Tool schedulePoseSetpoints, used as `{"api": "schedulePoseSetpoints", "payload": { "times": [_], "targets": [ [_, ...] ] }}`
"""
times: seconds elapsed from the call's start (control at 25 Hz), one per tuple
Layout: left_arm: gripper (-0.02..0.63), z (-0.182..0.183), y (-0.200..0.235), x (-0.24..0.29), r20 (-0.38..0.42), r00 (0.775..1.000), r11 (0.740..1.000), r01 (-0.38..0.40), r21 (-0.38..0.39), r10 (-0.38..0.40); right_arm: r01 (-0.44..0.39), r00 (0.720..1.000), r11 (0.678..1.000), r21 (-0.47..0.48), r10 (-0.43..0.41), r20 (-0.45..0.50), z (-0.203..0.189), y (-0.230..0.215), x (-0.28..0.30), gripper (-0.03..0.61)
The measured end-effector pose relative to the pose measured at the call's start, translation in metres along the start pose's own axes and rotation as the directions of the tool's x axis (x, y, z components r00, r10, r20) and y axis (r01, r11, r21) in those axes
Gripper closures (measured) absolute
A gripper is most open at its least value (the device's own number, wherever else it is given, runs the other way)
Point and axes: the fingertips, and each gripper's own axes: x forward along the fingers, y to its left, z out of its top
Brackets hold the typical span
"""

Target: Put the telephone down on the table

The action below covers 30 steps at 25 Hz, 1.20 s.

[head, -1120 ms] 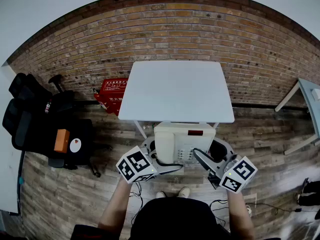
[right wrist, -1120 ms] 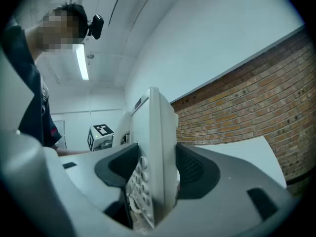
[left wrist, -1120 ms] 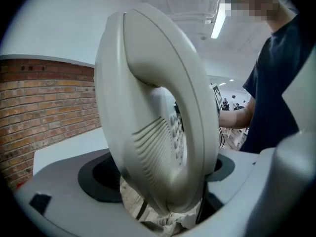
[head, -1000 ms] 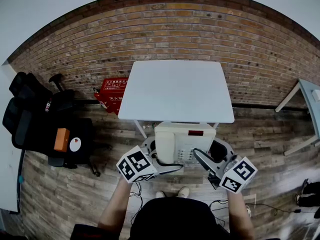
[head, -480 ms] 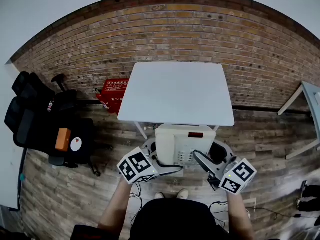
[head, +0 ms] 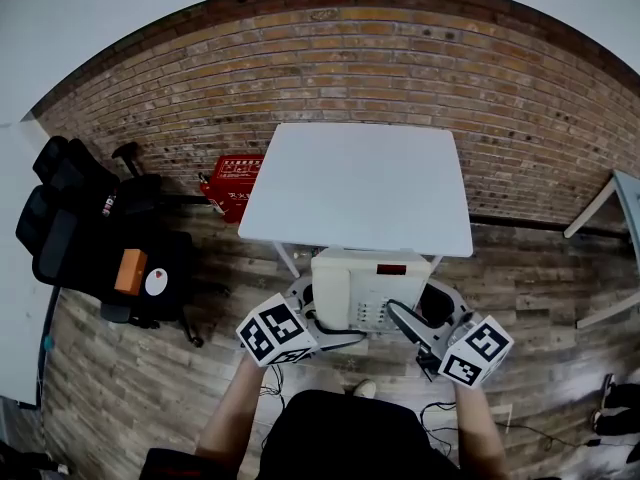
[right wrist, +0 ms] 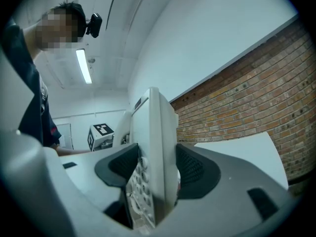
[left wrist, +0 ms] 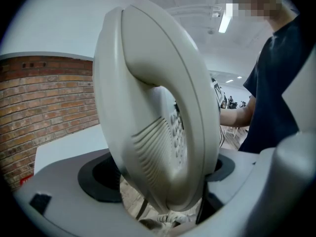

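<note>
Pinches the telephone (head: 368, 286) from both sides: left tool (head: 312, 314) at the handset, right tool (head: 425, 314) opposite. Hangs near the surface (head: 355, 183).

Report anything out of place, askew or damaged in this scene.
Nothing looks damaged or spilled. The telephone is not on the table: it hangs in the air at the table's near edge, with the left gripper and right gripper each shut on one side. Its handset sits in place.
</note>
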Motion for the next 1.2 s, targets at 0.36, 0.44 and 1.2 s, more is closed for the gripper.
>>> {"api": "schedulePoseSetpoints", "payload": {
  "times": [0.36, 0.44, 1.2],
  "targets": [
    [0.144, -0.003, -0.001, -0.001, -0.018, 1.000, 1.000, -0.025, -0.011, 0.025, -0.028, 1.000, 1.000, 0.010, 0.028, 0.001, -0.003, -0.001, 0.001, 0.337],
    [0.143, -0.001, 0.000, -0.001, -0.018, 1.000, 1.000, -0.026, -0.007, 0.026, -0.027, 1.000, 1.000, 0.007, 0.027, 0.005, -0.002, -0.001, 0.001, 0.337],
    [0.143, 0.013, 0.041, 0.009, 0.001, 1.000, 1.000, -0.016, -0.014, 0.016, -0.015, 1.000, 1.000, 0.008, 0.015, 0.017, 0.013, -0.034, 0.027, 0.337]
  ]
}}
